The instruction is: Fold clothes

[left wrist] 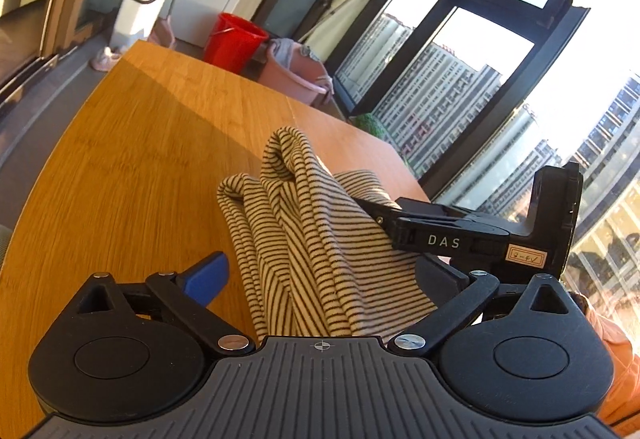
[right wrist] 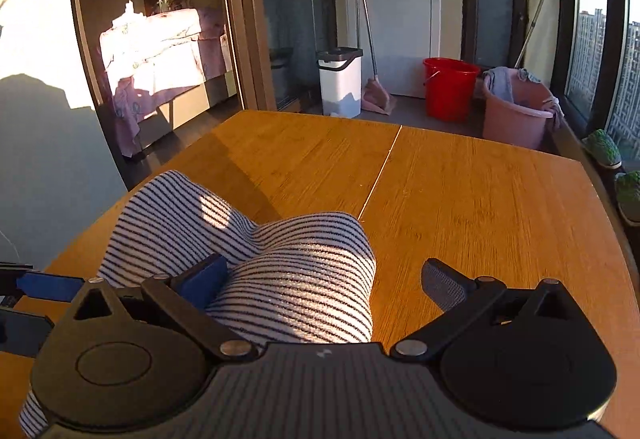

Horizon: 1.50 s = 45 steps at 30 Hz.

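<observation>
Sunlit wooden desk (right wrist: pixel 460 199) carries the bunched striped garment (left wrist: pixel 304 239) between both wide-open grippers, left (left wrist: pixel 320 279) and right (right wrist: pixel 328 283), apparently poised to grab a fold, gripping nothing

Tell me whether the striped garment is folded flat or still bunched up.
Bunched up. The striped garment rises in loose, draped folds above the wooden table, not lying flat.

High-rise home balcony: red bucket (right wrist: pixel 450 87), broom (right wrist: pixel 370 51), wooden table (right wrist: pixel 480 191).
</observation>
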### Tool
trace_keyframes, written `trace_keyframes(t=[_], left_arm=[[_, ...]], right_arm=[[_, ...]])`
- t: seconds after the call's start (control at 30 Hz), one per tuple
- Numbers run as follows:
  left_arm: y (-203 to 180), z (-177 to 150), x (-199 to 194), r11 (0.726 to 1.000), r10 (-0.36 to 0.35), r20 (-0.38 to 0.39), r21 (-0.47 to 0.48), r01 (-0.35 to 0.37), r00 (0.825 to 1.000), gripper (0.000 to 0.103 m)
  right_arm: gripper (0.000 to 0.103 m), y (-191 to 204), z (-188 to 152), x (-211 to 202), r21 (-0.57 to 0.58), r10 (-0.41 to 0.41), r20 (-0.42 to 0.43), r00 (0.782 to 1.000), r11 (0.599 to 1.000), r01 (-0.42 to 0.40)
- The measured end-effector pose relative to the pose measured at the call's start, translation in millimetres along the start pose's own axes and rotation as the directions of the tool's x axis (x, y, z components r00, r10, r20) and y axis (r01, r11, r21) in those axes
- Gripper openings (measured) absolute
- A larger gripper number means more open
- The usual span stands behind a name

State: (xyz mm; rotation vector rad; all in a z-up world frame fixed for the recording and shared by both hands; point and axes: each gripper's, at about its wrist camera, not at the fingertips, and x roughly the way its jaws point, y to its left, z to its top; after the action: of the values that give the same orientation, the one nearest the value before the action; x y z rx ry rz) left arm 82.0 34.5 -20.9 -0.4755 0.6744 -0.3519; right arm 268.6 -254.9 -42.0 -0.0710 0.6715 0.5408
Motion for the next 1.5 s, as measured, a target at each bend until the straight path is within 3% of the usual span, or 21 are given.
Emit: trace_keyframes(t=[0.13, 0.23, 0.37, 0.47, 0.67, 0.87, 1.0, 1.13, 1.27, 1.33, 1.4, 1.5], left_arm=[[-10.1, -9.1, 21.2, 0.990, 0.138, -0.091, 0.032, -0.136, 0.986, 0.103], [-21.0, -16.9, 25.8, 0.985, 0.168, -0.095, 0.048, -0.164, 0.981, 0.103], [-22.9, -17.4, 27.7, 0.992, 0.126, -0.106, 0.020, -0.124, 0.986, 0.103], [-23.6, -17.4, 30.7, 0.993, 0.105, -0.115, 0.062, -0.098, 0.988, 0.103], [-32.1, -23.9, 34.9, 0.988, 0.131, -0.101, 0.092, -0.122, 0.986, 0.103], [-32.7, -26.5, 34.7, 0.989, 0.126, -0.097, 0.095, -0.117, 0.987, 0.103], [-32.0, -26.8, 34.7, 0.990, 0.116, -0.095, 0.087, -0.108, 0.989, 0.103], [-30.7, -26.3, 35.6, 0.993, 0.102, -0.092, 0.075, -0.096, 0.990, 0.100], [-27.9, -25.2, 37.4, 0.996, 0.071, -0.095, 0.067, -0.065, 0.993, 0.093], [-24.6, -23.0, 38.1, 0.996, 0.061, -0.094, 0.070, -0.054, 0.994, 0.089], [-16.6, -17.8, 38.6, 0.997, 0.056, -0.086, 0.056, -0.051, 0.995, 0.086], [-6.9, -3.2, 39.7, 0.997, 0.055, -0.068, 0.063, -0.051, 0.996, 0.080]], right_arm=[[0.103, -7.2, -0.8, -2.7, 0.031, 0.015, 0.002, 1.000, 0.999, -0.015], [0.103, -6.4, -2.2, -4.5, 0.031, 0.014, 0.009, 1.000, 0.999, -0.014], [0.103, -9.2, -3.8, -4.1, 0.068, 0.034, 0.006, 0.999, 0.997, -0.034], [0.103, -14.4, -5.8, -3.1, 0.106, 0.067, 0.001, 0.998, 0.992, -0.067], [0.103, -32.4, -9.7, 0.6, 0.211, 0.145, -0.001, 0.989, 0.967, -0.142], [0.103, -41.1, -12.7, -42.8, 0.170, 0.187, 0.110, 0.976, 0.964, -0.204], [0.102, -51.2, -35.2, -63.8, 0.201, 0.246, 0.084, 0.966, 0.945, -0.258], [0.095, -55.1, -61.1, -59.2, 0.272, 0.292, 0.030, 0.956, 0.918, -0.289], [0.077, -49.6, -64.0, -37.0, 0.329, 0.400, 0.001, 0.916, 0.865, -0.378], [0.076, -37.5, -56.9, -32.0, 0.287, 0.388, -0.009, 0.922, 0.884, -0.369], [0.066, -30.3, -48.0, -28.8, 0.254, 0.380, -0.003, 0.925, 0.895, -0.367], [0.061, -20.9, -31.8, -22.0, 0.216, 0.369, 0.003, 0.930, 0.907, -0.360]])
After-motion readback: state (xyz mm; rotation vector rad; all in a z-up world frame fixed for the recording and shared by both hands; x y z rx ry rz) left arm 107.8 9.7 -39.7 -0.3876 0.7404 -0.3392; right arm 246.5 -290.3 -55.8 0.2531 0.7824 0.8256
